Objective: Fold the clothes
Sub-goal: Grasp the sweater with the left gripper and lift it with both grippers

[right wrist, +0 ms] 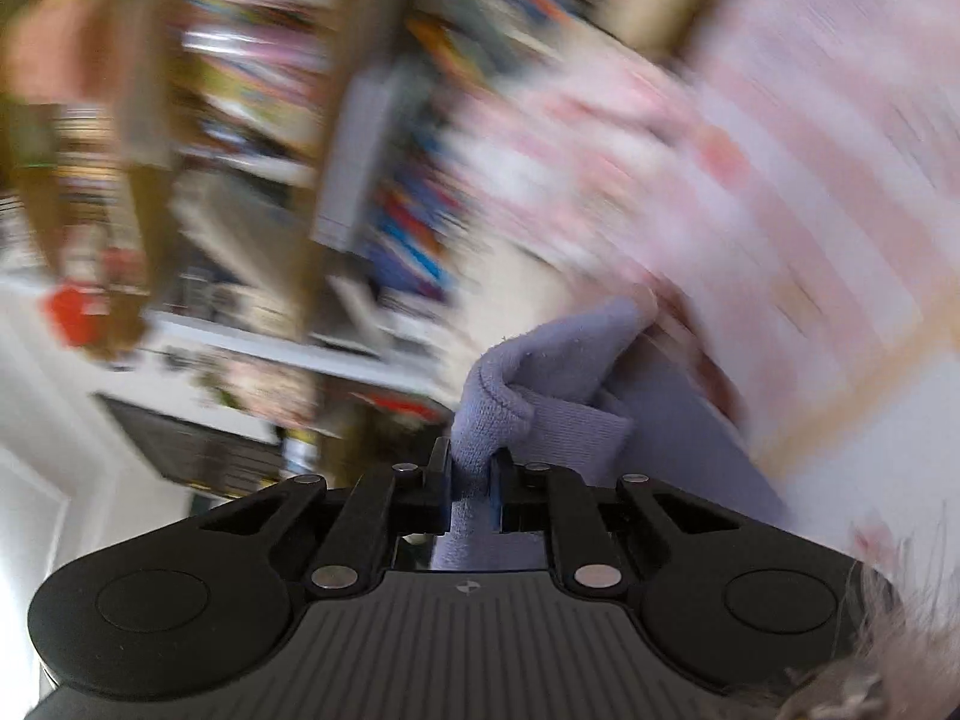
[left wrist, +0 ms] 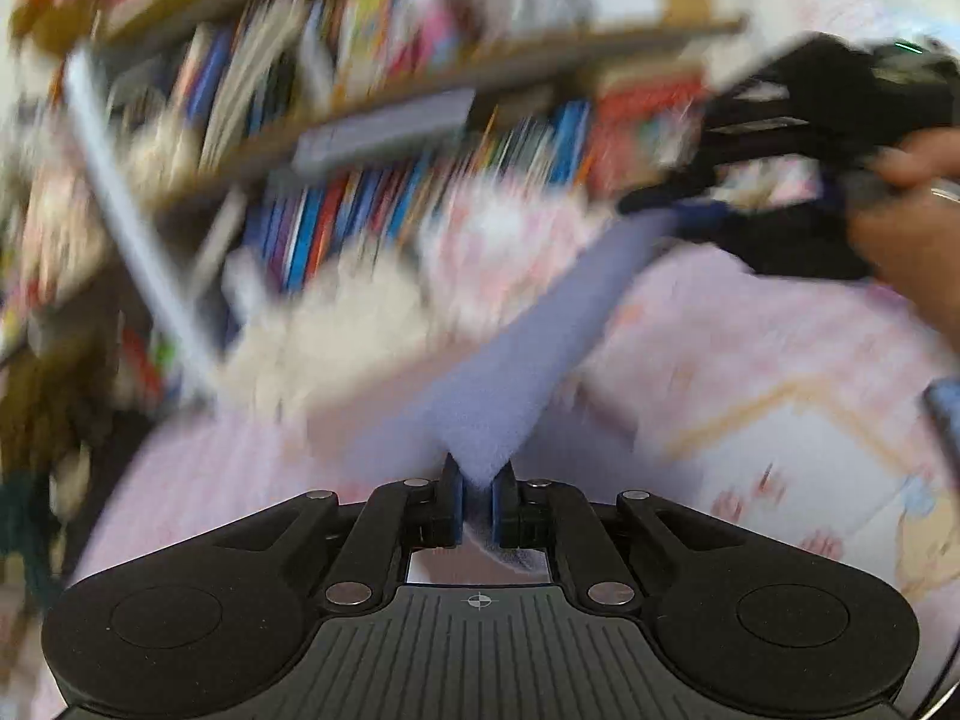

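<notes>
A lavender cloth [left wrist: 540, 348] is stretched taut between both grippers above a pink bedspread. My left gripper [left wrist: 478, 489] is shut on one corner of it, and the fabric runs up and right to the right gripper [left wrist: 678, 210], which a hand [left wrist: 912, 222] holds at the right edge. In the right wrist view my right gripper [right wrist: 471, 477] is shut on a bunched corner of the lavender cloth [right wrist: 528, 396], which trails off to the lower right. Both views are heavily motion-blurred.
A bookshelf [left wrist: 384, 120] packed with colourful books fills the background, bookshelf [right wrist: 252, 120] also showing in the right wrist view. The pink patterned bedspread [left wrist: 750, 360] lies under the cloth, bedspread [right wrist: 810, 210] on the right. A white wall [right wrist: 36, 420] shows at left.
</notes>
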Demonstrator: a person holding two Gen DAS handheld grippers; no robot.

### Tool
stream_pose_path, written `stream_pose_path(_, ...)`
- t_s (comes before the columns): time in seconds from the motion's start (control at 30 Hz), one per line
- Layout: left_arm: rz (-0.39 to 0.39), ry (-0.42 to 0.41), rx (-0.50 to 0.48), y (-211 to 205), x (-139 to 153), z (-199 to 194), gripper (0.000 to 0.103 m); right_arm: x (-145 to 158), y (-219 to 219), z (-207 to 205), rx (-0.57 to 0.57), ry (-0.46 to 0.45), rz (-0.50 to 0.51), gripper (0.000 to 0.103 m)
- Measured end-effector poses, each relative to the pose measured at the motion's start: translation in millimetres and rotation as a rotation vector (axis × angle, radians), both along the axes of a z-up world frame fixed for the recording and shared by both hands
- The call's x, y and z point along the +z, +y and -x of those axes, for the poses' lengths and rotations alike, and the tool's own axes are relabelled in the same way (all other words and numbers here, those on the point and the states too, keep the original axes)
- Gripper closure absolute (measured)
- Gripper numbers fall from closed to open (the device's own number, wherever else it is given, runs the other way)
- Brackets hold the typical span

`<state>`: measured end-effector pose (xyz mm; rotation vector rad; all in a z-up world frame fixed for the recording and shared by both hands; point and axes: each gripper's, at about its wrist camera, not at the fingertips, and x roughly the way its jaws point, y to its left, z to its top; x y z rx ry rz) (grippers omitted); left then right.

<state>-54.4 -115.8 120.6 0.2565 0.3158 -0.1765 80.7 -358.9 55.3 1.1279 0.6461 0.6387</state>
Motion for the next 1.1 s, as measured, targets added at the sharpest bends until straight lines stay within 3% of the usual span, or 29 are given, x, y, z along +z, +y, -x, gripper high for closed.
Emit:
stream_pose_path(0.17,-0.006,-0.143,-0.102,-3,44,8,0.096,125,0,-14,-0.032,-0.398,0.002,0.092)
stream_pose_path(0.27,0.173,-0.287,-0.217,20,98,23,0.096,193,12,-16,-0.005,-0.627,-0.041,0.092)
stream_pose_path(0.37,0.354,-0.321,-0.281,59,128,28,0.096,224,35,-31,0.073,-0.707,-0.083,0.092)
stream_pose_path(0.43,0.42,-0.271,-0.283,87,126,21,0.095,222,62,-45,0.115,-0.678,-0.046,0.092)
stream_pose_path(0.5,0.421,-0.165,-0.234,107,106,9,0.095,196,94,-65,0.155,-0.59,0.032,0.092)
stream_pose_path(0.67,0.316,0.22,-0.002,153,-7,-34,0.095,88,173,-95,0.221,-0.275,0.249,0.092)
stream_pose_path(0.73,0.274,0.32,0.045,165,-47,-40,0.095,53,201,-95,0.239,-0.199,0.331,0.092)
stream_pose_path(0.8,0.209,0.356,0.082,174,-69,-44,0.095,30,223,-97,0.249,-0.152,0.387,0.092)
stream_pose_path(0.87,0.2,0.373,0.105,190,-80,-49,0.095,13,245,-100,0.257,-0.123,0.433,0.092)
stream_pose_path(1.1,0.209,0.381,0.171,233,-89,-63,0.087,17,296,-117,0.214,-0.155,0.533,0.092)
